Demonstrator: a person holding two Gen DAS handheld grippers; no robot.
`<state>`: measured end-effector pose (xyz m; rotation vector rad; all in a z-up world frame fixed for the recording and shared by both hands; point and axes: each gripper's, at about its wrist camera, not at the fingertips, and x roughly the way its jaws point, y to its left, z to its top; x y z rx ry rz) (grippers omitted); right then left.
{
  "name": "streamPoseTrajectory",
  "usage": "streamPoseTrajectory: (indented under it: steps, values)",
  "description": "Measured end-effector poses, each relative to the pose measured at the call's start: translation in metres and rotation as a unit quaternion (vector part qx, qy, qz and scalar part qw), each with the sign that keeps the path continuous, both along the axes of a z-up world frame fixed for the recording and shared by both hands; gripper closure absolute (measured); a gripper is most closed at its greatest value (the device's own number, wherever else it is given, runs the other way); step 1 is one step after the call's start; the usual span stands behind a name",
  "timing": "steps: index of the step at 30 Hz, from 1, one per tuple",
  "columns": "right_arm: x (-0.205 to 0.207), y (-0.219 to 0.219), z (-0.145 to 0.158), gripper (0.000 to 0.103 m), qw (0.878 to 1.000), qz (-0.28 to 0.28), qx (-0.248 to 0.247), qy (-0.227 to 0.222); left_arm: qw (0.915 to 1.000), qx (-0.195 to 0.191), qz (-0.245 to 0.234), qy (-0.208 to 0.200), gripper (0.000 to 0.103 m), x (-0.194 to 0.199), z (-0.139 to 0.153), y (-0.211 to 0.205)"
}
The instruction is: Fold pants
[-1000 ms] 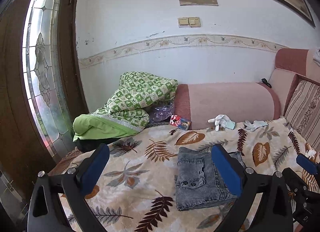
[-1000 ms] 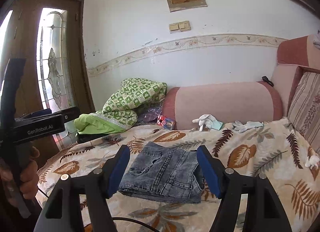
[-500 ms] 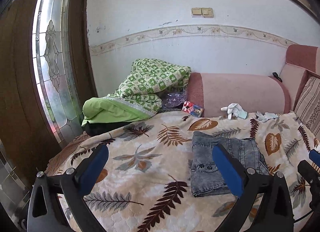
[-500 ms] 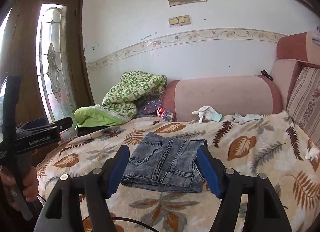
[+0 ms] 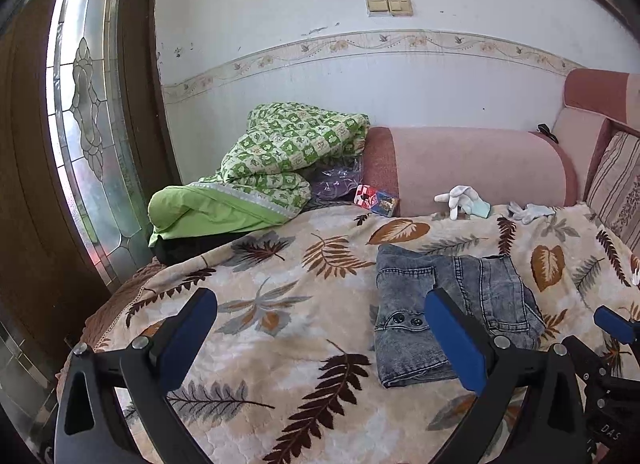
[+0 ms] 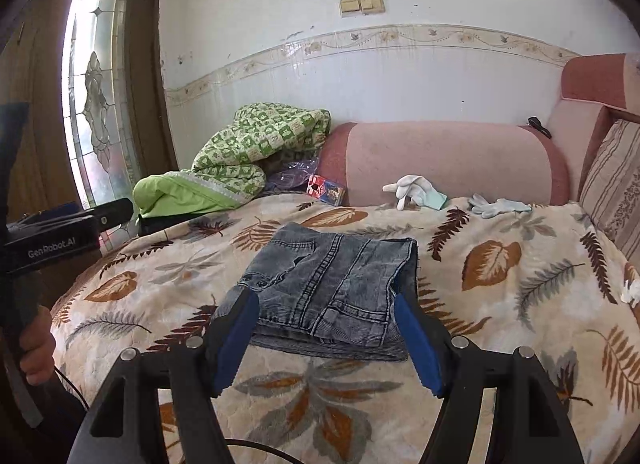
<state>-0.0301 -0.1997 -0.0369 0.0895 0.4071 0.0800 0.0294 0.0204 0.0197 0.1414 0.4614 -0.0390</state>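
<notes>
Right wrist view, frame centre: pants point(image 6: 328, 288) lie folded compact on leaf-print blanket point(image 6: 500, 304), task apparently done, so right gripper point(image 6: 324, 338) and left gripper point(image 5: 320, 338) hover, jaws wide, empty.

Grey pants point(image 6: 332, 284), leaf-print blanket point(image 6: 500, 304), green-checked quilt point(image 6: 256, 140)

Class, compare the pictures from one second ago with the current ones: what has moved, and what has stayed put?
Both views have shifted: the left hand-held gripper has swung leftwards off the folded jeans, and the right hand-held gripper has edged closer to them. Both stay open, holding nothing. The jeans, the green quilt and the white gloves lie unchanged on the leaf-print blanket.
</notes>
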Motion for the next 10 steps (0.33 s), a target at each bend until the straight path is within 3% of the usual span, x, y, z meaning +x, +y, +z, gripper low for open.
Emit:
streamPoseTrajectory:
  steps: [10]
  values:
    - [0.012, -0.002, -0.013, 0.03, 1.0, 0.01, -0.001, 0.017, 0.9996, -0.006, -0.025, 0.011, 0.0, 0.006, -0.011, -0.006]
